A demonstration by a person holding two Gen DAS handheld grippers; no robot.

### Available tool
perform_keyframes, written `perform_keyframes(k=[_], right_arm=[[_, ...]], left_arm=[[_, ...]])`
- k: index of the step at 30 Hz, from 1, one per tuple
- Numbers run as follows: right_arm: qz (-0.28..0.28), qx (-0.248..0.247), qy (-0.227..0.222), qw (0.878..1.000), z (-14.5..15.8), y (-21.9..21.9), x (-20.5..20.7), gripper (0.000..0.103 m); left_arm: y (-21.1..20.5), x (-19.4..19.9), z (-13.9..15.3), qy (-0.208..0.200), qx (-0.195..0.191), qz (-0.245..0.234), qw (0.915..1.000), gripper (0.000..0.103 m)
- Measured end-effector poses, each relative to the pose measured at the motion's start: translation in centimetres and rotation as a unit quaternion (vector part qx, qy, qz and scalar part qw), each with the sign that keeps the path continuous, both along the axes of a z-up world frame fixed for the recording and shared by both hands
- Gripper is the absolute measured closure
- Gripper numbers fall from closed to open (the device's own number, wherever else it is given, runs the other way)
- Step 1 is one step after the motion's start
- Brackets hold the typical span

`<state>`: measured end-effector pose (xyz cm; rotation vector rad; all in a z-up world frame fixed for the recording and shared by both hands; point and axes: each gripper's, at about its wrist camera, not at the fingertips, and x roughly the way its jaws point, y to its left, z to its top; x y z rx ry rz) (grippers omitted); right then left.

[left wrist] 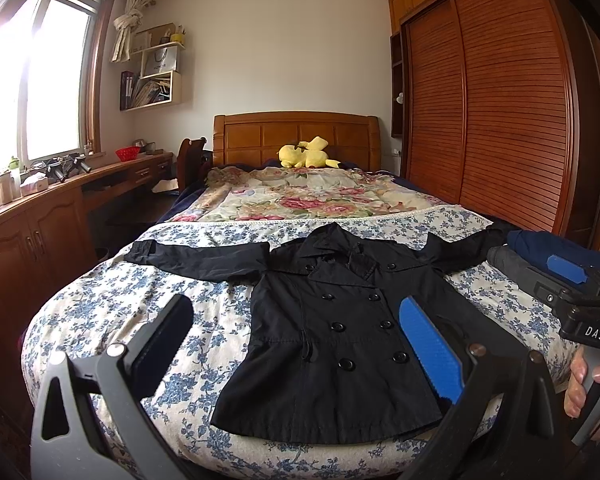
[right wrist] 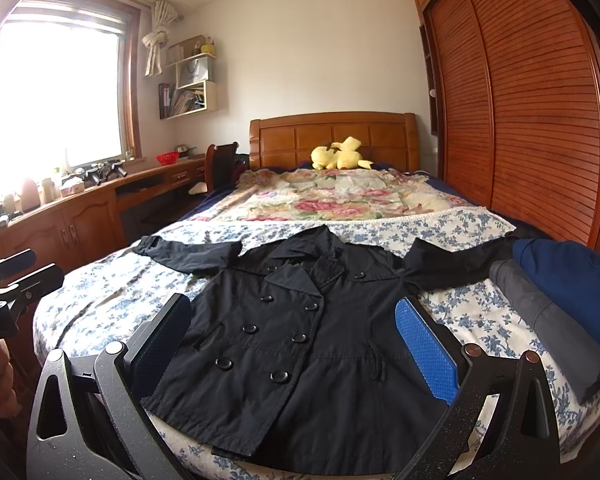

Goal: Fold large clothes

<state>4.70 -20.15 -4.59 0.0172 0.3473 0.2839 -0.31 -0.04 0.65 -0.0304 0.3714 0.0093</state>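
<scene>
A black double-breasted coat lies face up and buttoned on the foot end of the bed, its hem at the near edge and its collar toward the headboard. Both sleeves are spread straight out, one toward the bed's left edge, the other toward the right edge, where its cuff runs up to a stack of folded clothes, grey beneath dark blue.

The left tongs and the right tongs hang above the near edge of the bed with their fingers spread wide, gripping nothing; neither touches the cloth. In the left view the right tongs appear at the right border, held by a hand.

The coat looks laid out and smoothed, with no fold made yet, so the step in hand seems to be the start of folding. The next move likely calls for each pair of tongs to go down to a sleeve or a side edge, pinch only the top layers of fabric, and bring it across the buttoned front without dragging the coat off the near edge.
</scene>
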Motion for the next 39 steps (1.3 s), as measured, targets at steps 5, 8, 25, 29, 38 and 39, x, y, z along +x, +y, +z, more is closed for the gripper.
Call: perform_keyframes(k=[5,8,25,29,38,39], right_arm=[[0.0,-0.002,-0.002,1.0,0.0,0.0,-0.1,0.0],[0.0,-0.002,0.0,1.0,-0.1,0.2,0.0,0.0],[0.009,-0.022,0.028,0.999,-4.0,0.9,3.4,0.0],[0.015,-0.023,0.039,0.999,-5.2,1.5,4.7,0.0],[0.044,-0.049,0.049,0.997,-9.1,4.2,9.8,0.0],[0.052,-0.051,0.051,0.996,-9.4,4.6,10.7,0.0]], left_arm=[[0.1,0.0,0.0,0.001,0.0,-0.001,1.0,0.0],[0.4,0.1,-0.2,0.004,-0.002,-0.002,1.0,0.0],[5.1,5.5,-7.9,0.081,-0.003,0.033,0.9962,0.0],[6.7,6.7,-9.8,0.103,-0.003,0.034,0.9941,0.0],[11.8,10.9,-13.9,0.156,0.002,0.053,0.9863,0.0],[12.3,11.2,-14.2,0.159,0.004,0.055,0.9857,0.0]])
